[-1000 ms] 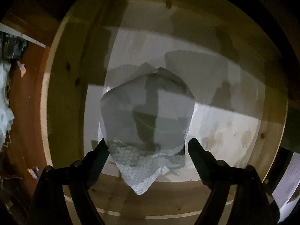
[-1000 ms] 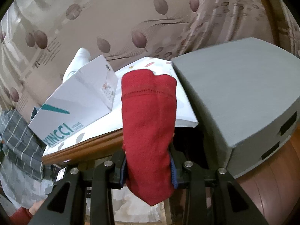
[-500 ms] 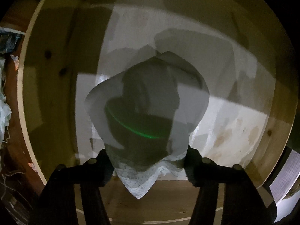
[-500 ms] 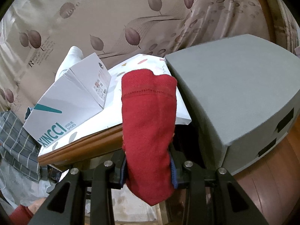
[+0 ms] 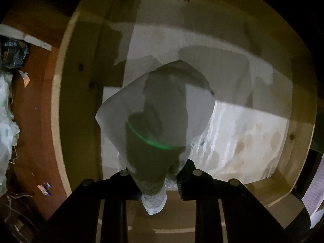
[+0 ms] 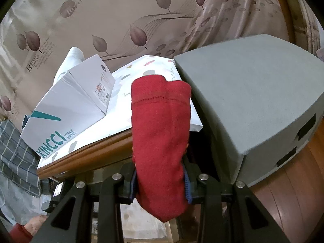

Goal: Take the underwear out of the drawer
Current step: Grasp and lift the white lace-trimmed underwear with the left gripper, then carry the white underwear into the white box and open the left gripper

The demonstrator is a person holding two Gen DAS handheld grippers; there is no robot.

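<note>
Both pairs gripped, one not yet clear of drawer.
White underwear (image 5: 162, 109) pinched in left gripper (image 5: 155, 180), over the drawer (image 5: 291, 141); red underwear (image 6: 162, 141) clamped in right gripper (image 6: 161, 184), already out. We judge approx. halfway: lift, set down remain. Rm: table (image 6: 85, 156), shoe box (image 6: 68, 109), curtain (image 6: 121, 10).

Matt pale cloth underwear (image 5: 162, 109) with lace trim, raw knotty wood drawer (image 5: 81, 105), fuzzy red knit garment (image 6: 161, 141).
</note>
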